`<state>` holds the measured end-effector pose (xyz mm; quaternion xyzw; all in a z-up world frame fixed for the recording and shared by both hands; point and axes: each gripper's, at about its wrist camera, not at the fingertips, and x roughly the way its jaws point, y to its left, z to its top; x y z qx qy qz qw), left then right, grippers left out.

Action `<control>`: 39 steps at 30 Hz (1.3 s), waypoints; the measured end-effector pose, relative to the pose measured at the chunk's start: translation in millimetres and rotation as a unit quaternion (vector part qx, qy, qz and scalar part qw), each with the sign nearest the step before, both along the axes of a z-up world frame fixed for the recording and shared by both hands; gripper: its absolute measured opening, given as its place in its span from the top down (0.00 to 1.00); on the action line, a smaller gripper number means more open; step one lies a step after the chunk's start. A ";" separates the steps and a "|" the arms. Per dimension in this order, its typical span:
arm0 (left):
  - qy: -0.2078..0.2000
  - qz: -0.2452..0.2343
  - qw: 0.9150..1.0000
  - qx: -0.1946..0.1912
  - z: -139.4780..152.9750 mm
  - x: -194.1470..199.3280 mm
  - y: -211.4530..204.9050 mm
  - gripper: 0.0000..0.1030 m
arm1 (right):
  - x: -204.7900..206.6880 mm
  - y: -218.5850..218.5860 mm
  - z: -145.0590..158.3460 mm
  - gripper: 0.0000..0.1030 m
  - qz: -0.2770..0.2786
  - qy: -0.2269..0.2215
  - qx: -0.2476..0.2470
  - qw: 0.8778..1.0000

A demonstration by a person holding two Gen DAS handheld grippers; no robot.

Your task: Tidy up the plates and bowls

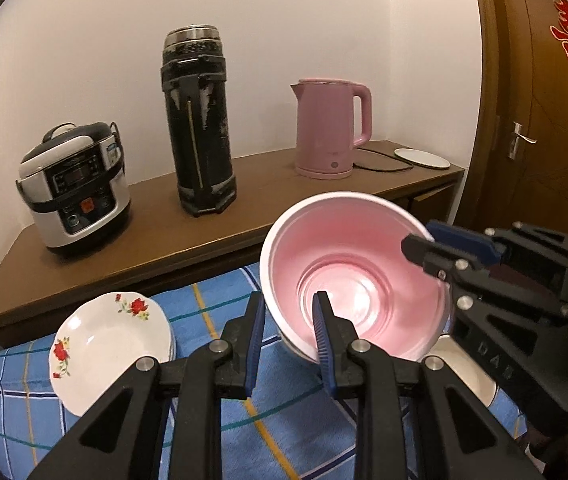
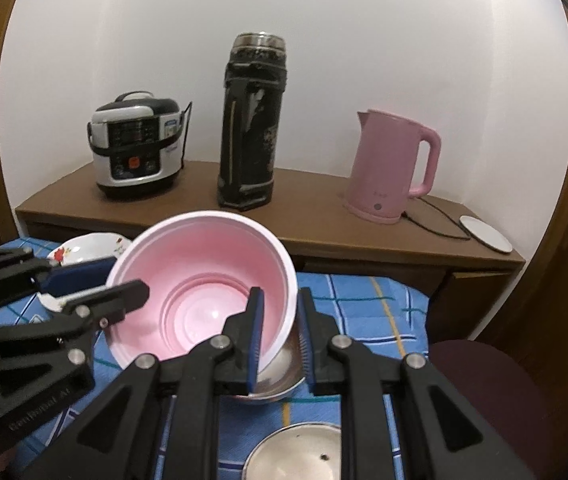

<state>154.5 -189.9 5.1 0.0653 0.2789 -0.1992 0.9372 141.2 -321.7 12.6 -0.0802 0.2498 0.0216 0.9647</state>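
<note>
The pink bowl (image 1: pixel 358 276) sits at centre-right of the left wrist view, lifted above the blue checked cloth (image 1: pixel 212 312). The left gripper (image 1: pixel 289 344) pinches its near rim, one finger inside and one outside. The right gripper (image 2: pixel 278 336) pinches the opposite rim the same way, at lower centre of its own view. A floral plate (image 1: pixel 104 344) lies at lower left on the cloth. A steel bowl (image 2: pixel 296 452) shows at the bottom of the right view. Behind, a cabinet (image 1: pixel 124 256) carries a cooker (image 1: pixel 74 188), flask (image 1: pixel 200 128) and kettle (image 1: pixel 328 128).
</note>
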 end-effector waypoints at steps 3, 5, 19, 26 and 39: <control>0.006 0.000 1.000 -0.004 -1.1 4.5 -5.1 0.74 | 2.9 -3.8 4.5 0.83 -0.005 -0.004 -0.002 1.000; 0.010 0.000 1.000 -0.008 -1.6 7.0 -7.1 0.74 | 3.5 -5.1 5.7 0.83 -0.006 -0.004 -0.004 1.000; 0.017 0.001 1.000 -0.020 -5.3 31.6 -17.9 0.74 | 27.5 -16.6 -2.6 0.83 -0.016 0.018 -0.010 1.000; 0.027 0.003 1.000 -0.015 -13.5 41.2 -23.1 0.74 | 40.0 -21.5 -12.3 0.83 -0.020 0.034 -0.007 0.999; 0.049 -0.002 0.999 -0.019 -32.2 55.1 -25.1 0.74 | 54.8 -23.2 -29.7 0.82 -0.026 0.059 -0.012 0.998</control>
